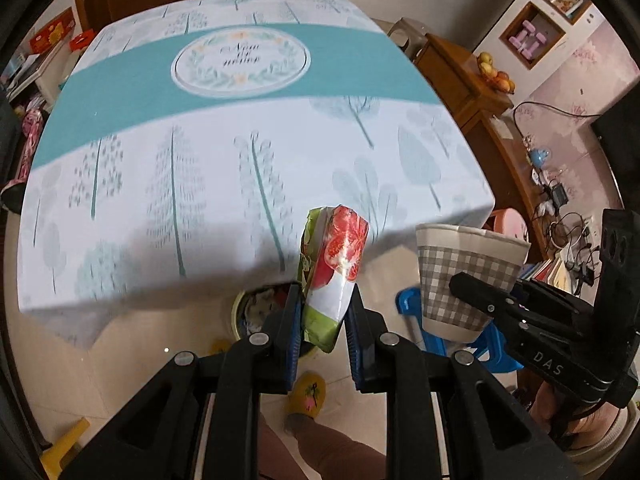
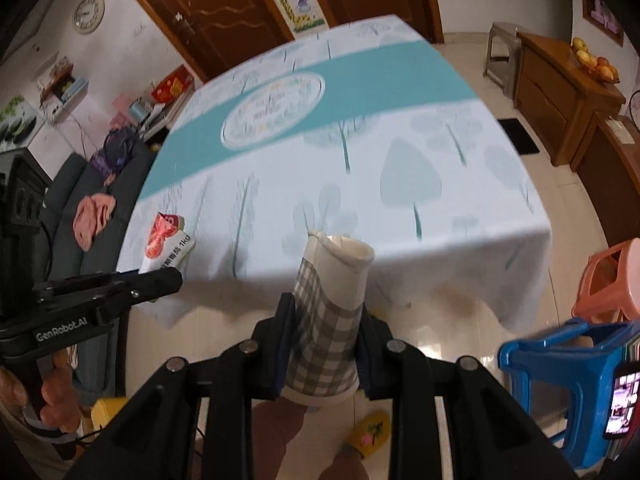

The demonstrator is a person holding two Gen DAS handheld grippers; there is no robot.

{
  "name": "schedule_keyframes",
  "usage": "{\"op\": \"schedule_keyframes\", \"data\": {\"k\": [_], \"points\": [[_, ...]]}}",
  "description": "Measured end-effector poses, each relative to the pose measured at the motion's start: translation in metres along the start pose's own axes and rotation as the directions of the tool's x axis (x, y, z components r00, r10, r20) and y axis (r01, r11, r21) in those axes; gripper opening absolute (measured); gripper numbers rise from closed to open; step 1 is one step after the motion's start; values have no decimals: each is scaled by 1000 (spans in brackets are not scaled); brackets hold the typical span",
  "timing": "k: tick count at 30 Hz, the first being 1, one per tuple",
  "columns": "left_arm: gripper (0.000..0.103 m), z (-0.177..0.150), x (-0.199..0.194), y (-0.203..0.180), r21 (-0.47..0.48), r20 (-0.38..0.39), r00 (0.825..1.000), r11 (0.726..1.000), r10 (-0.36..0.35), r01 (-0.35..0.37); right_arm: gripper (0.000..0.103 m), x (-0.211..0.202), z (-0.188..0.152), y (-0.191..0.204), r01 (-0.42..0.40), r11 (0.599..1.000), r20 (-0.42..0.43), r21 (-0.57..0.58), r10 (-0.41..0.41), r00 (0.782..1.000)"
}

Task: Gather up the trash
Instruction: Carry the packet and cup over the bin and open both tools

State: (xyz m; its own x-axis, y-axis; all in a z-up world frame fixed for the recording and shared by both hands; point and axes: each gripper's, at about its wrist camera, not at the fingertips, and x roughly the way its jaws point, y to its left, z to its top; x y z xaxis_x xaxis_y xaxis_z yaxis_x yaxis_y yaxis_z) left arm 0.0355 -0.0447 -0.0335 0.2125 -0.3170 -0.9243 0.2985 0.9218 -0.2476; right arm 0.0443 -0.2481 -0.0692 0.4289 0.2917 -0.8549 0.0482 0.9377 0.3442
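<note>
My left gripper [image 1: 323, 312] is shut on a crumpled food wrapper [image 1: 334, 268], red, white and green, held in the air in front of the table's near edge. My right gripper [image 2: 322, 332] is shut on a squashed grey-checked paper cup [image 2: 330, 320], also held off the table. In the left wrist view the cup [image 1: 460, 272] and right gripper show at the right. In the right wrist view the wrapper [image 2: 166, 244] and left gripper show at the left. A trash bin [image 1: 256, 308] with rubbish in it stands on the floor below the left gripper, partly hidden by it.
A table with a white and teal tree-print cloth [image 1: 240, 140] fills both views. A blue plastic stool [image 2: 560, 380] and a pink stool [image 2: 608, 280] stand at the right. A wooden cabinet [image 2: 560, 92] with fruit lines the right wall. A sofa [image 2: 80, 220] is at the left.
</note>
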Motion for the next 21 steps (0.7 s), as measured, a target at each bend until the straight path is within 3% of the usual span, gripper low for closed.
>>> {"op": "schedule_keyframes", "data": {"k": [11, 21], "points": [[18, -53, 40, 11, 12, -48, 998, 999, 31, -30, 27, 41, -61, -10, 37, 998, -77, 49, -33, 996], [18, -102, 120, 42, 23, -67, 997, 999, 50, -48, 28, 118, -110, -21, 85, 991, -116, 106, -72, 991]]}}
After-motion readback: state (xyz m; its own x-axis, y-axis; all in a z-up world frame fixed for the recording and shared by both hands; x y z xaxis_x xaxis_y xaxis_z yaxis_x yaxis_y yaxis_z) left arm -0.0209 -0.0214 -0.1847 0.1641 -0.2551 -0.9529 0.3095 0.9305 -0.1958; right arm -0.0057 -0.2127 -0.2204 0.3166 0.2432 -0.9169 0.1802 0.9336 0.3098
